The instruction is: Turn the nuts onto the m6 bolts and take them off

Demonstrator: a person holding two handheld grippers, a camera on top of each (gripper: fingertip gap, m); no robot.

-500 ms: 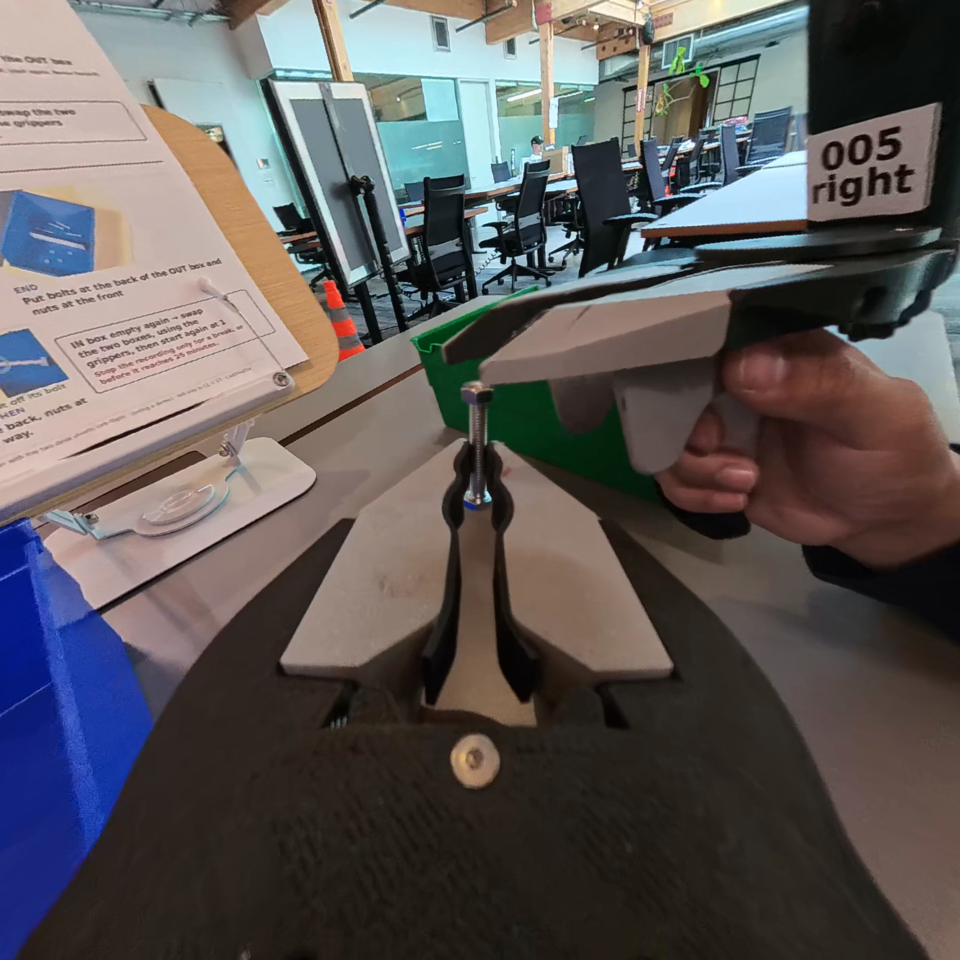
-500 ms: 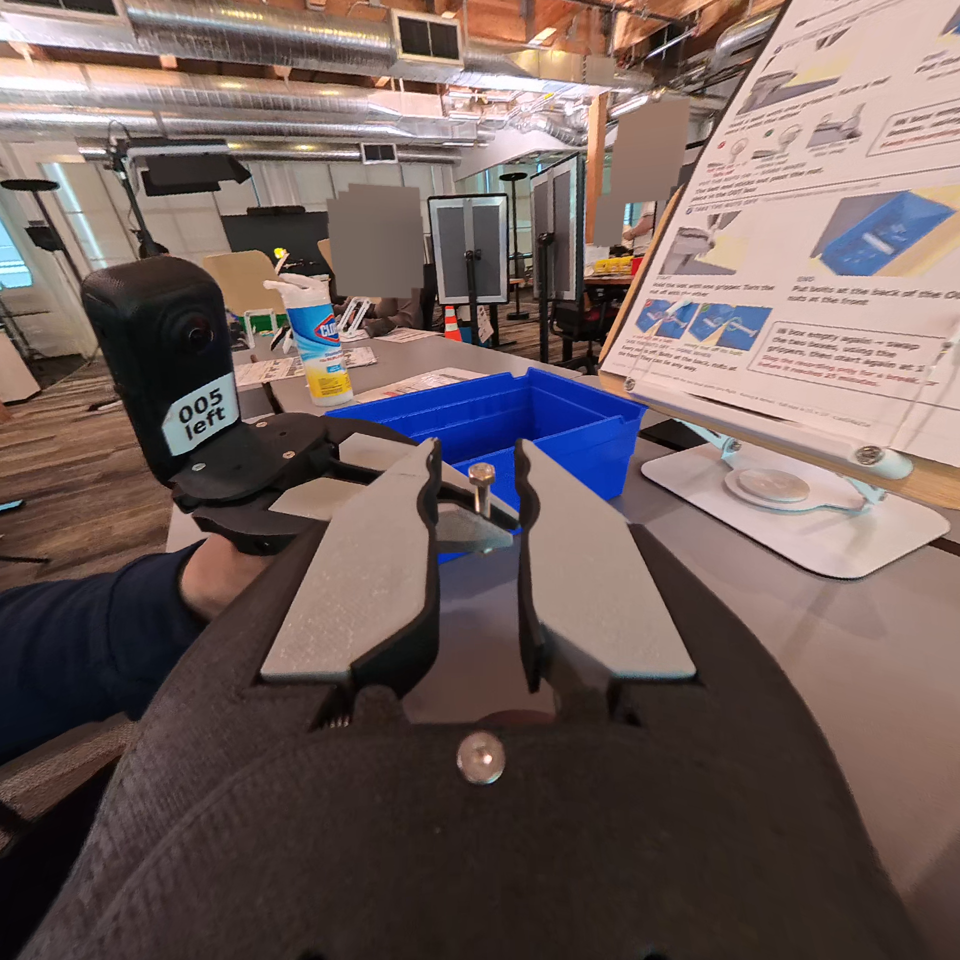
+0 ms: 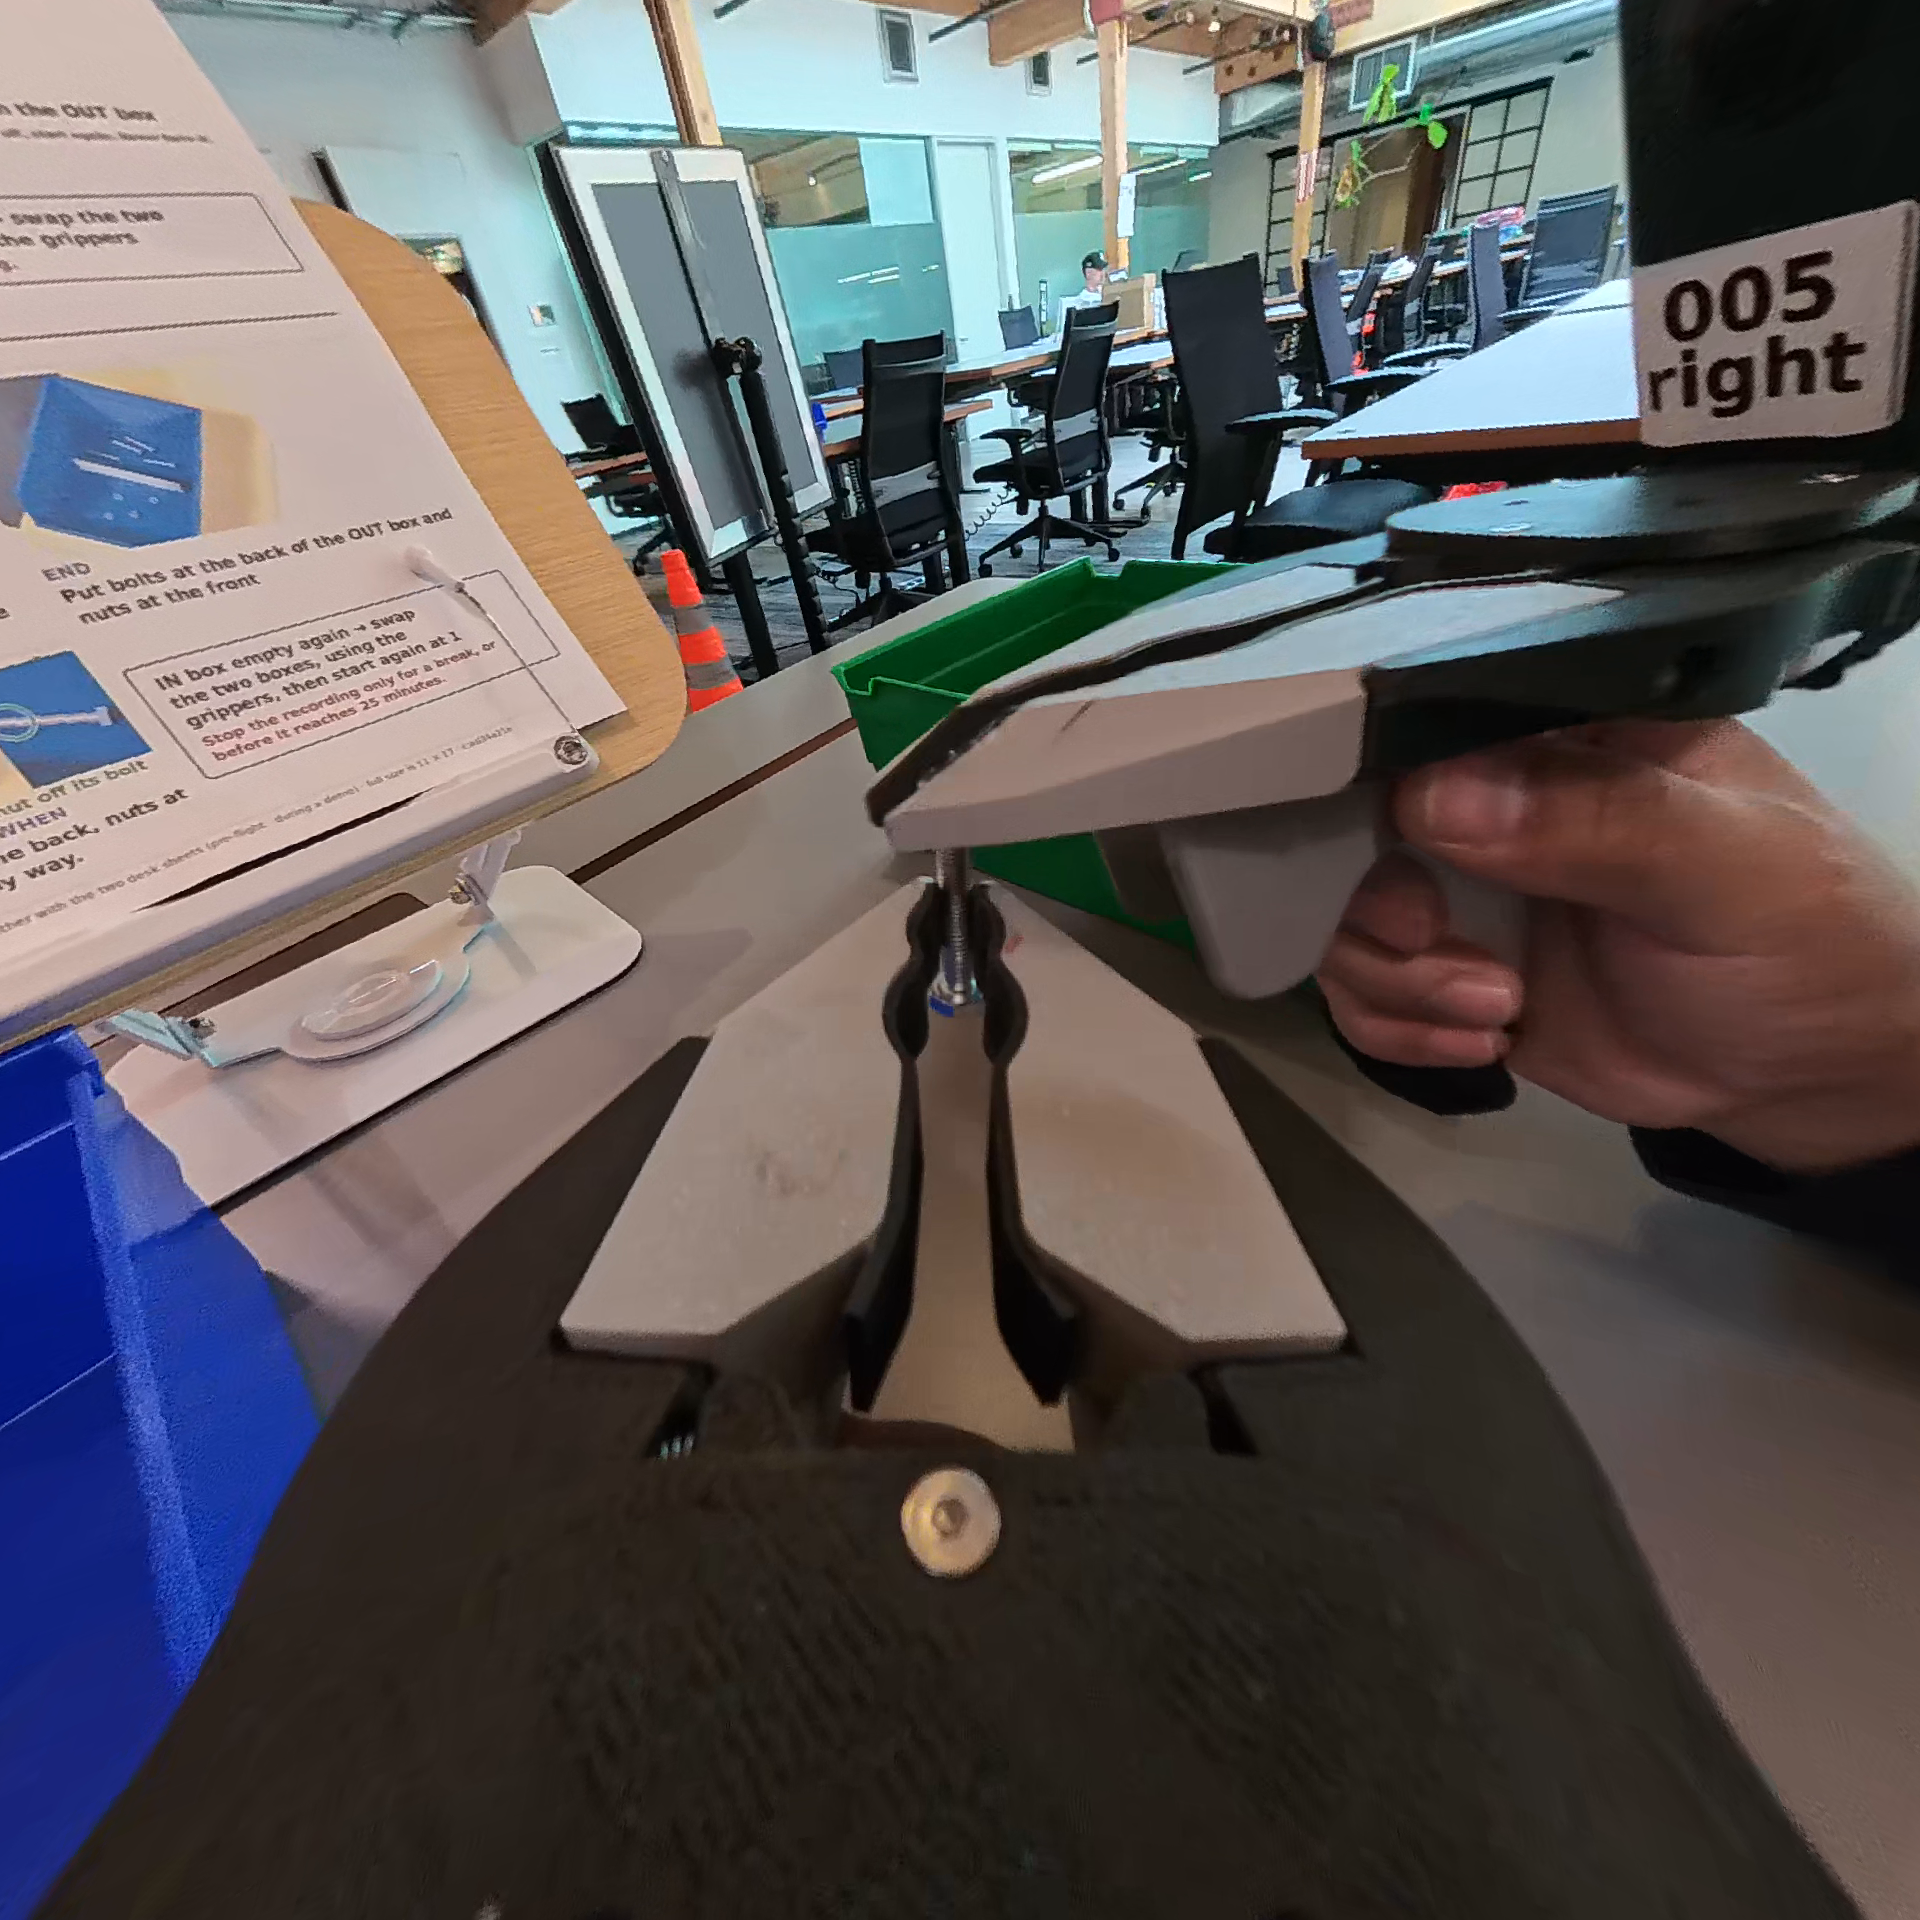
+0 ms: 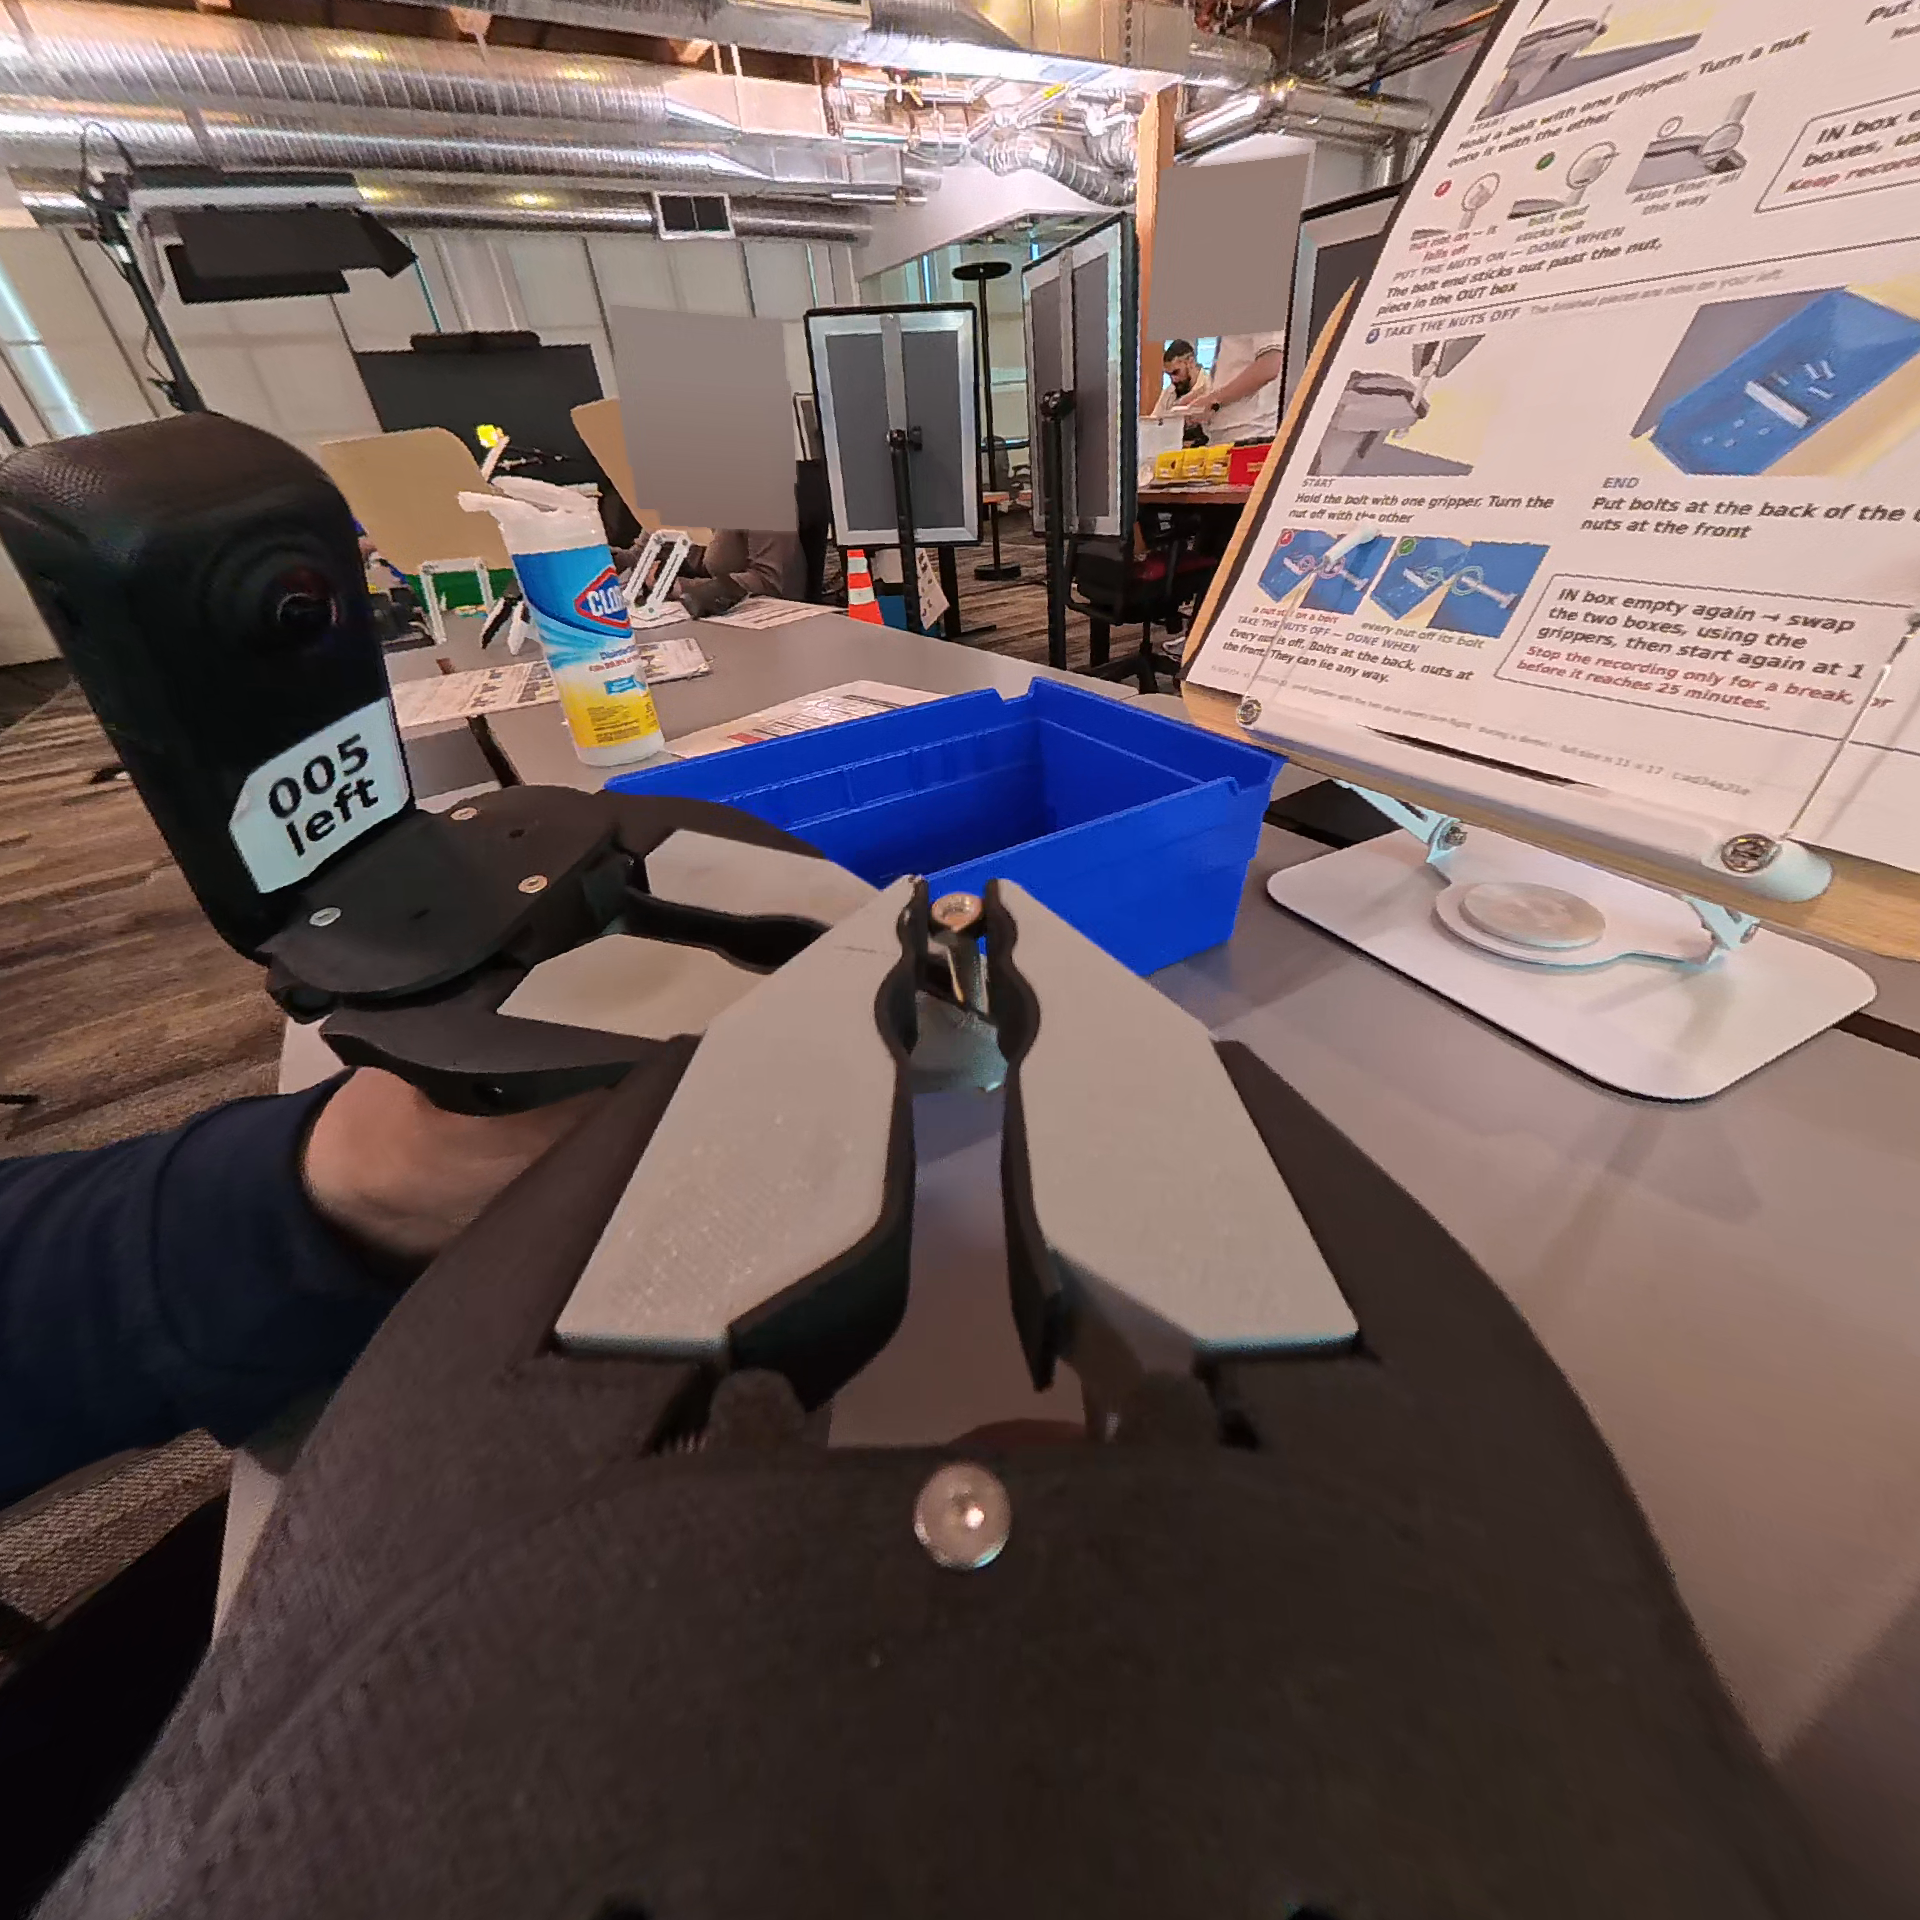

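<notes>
The left gripper [image 3: 954, 961] is clamping an M6 bolt [image 3: 956, 951] upright between its fingertips, the threaded shank standing above the grey table [image 3: 1558, 1299]. The right gripper [image 4: 951, 925] is coming in from the side, level with the bolt's upper end, and its fingers are sitting close on either side of that top end [image 4: 956, 912]; they are drawn nearly together around it, though whether they are actually pinching it I cannot tell. In the left wrist view the right gripper's grey fingers [image 3: 1122, 748] are covering the bolt's top, so any nut there is hidden. A hand [image 3: 1621, 935] is squeezing the right gripper's trigger. A green bin [image 3: 966, 644] is sitting just behind the bolt, a blue bin [image 4: 1039, 790] is lying beyond the grippers, and an instruction sheet on a stand [image 4: 1610, 436] is leaning beside it
</notes>
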